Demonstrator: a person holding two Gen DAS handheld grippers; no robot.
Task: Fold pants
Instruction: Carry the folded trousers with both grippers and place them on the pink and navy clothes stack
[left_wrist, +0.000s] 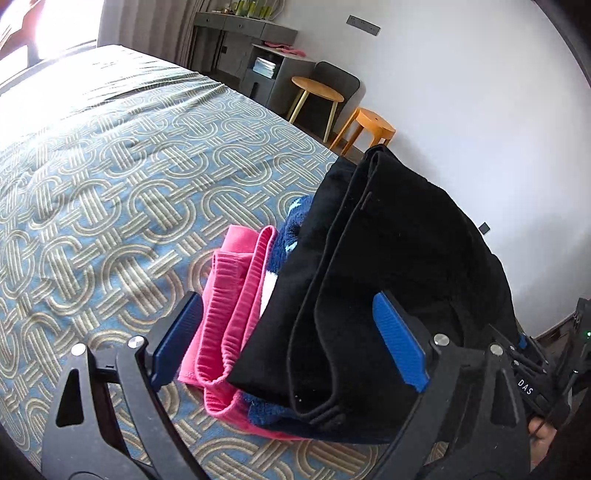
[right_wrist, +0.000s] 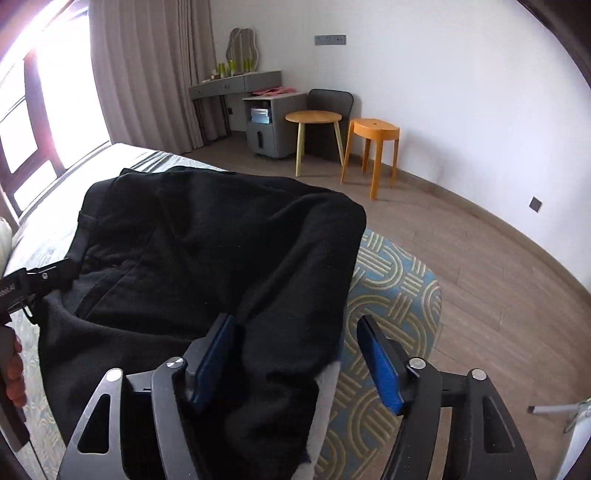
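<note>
Folded black pants (left_wrist: 369, 266) lie on top of a stack of clothes at the corner of the bed: pink pants (left_wrist: 229, 306) and a blue-and-white fleece garment (left_wrist: 291, 229) lie under them. My left gripper (left_wrist: 291, 332) is open, its blue pads on either side of the stack's near edge. In the right wrist view the black pants (right_wrist: 207, 258) fill the middle. My right gripper (right_wrist: 299, 354) is open over their near right edge; its left pad (right_wrist: 212, 358) touches the cloth. The left gripper (right_wrist: 40, 277) shows at the pants' left edge.
The bed has a blue and beige patterned cover (left_wrist: 110, 177); its corner (right_wrist: 399, 295) is just right of the stack. Beyond it are wooden floor (right_wrist: 498, 295), an orange stool (right_wrist: 373, 147), a round side table (right_wrist: 314, 122), a grey desk and curtains.
</note>
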